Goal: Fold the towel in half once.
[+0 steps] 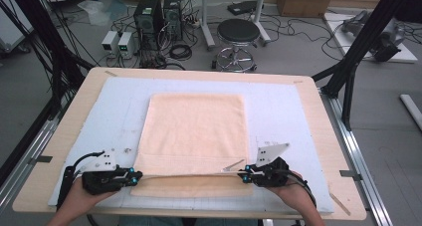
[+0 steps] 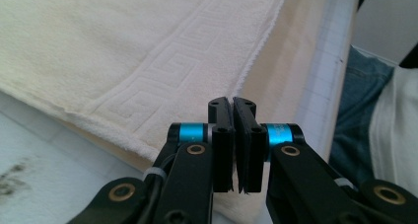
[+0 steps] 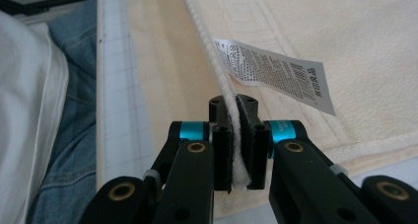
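From the high view, the towel point(image 1: 195, 136) lies flat on the pale mat point(image 1: 278, 106) that covers the worktop point(image 1: 74, 116), with its near hem lifted off the mat and drawn into a taut line just above the layer beneath. That line runs from side to side, parallel to the worktop's near edge, and it is the axis any fold would turn on: the rest of the towel stretches away from the hem toward the far edge. The left claw point(image 1: 135, 176) sits at the hem's left end and the right claw point(image 1: 244, 175) at its right end, each pointing inward along the hem, so both are equally near and neither leads. In the left gripper view, the left claw point(image 2: 232, 135) is pressed together, with the towel's point(image 2: 123, 61) patterned border lying beyond and to the left of it; a thin edge of cloth seems caught low between the jaws, though this is hard to make out. In the right gripper view, the right claw point(image 3: 232, 135) is pinching the thick hem, which runs straight away from it, and the label point(image 3: 276, 71) hangs just beyond the jaws on the towel's point(image 3: 355, 46) side.
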Available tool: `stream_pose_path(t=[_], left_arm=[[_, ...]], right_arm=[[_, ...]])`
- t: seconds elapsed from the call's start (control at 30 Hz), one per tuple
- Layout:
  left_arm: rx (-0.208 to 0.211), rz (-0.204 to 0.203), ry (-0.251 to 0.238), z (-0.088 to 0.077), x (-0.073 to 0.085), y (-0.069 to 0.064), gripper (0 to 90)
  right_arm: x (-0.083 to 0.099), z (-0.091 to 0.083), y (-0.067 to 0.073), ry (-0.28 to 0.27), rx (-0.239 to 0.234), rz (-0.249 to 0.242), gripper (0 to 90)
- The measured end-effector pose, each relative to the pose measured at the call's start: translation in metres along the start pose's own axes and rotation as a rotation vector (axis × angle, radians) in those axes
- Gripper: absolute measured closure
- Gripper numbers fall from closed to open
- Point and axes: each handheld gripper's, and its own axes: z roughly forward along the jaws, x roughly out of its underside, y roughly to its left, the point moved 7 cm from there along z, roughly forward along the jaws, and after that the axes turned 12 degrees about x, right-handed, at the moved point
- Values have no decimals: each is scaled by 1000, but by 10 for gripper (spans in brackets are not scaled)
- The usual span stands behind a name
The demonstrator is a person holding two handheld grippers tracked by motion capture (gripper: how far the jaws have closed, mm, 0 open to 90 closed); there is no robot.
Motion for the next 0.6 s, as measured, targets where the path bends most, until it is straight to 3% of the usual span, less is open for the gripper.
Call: stream_pose_path(t=[0.07,0.1,0.17,0.3,0.43,0.53,0.6], left_arm=[[11,4,4,-1,3,-4,814],[15,-1,8,-2,4,-5,754],[20,-7,-3,-4,4,-5,726],[0,-2,-2,0,2,-2,675],[7,7,53,10,9,1,629],[8,7,100,17,19,2,639],[-12,22,93,19,22,2,693]], right_arm=[[3,-2,2,0,8,-3,784],[3,-4,3,-6,-5,19,736],[3,-7,5,-14,-48,32,664],[-1,-10,6,-42,-61,43,604],[3,2,9,24,-55,19,584],[9,12,9,66,-54,5,566],[14,16,9,74,-47,-7,574]])
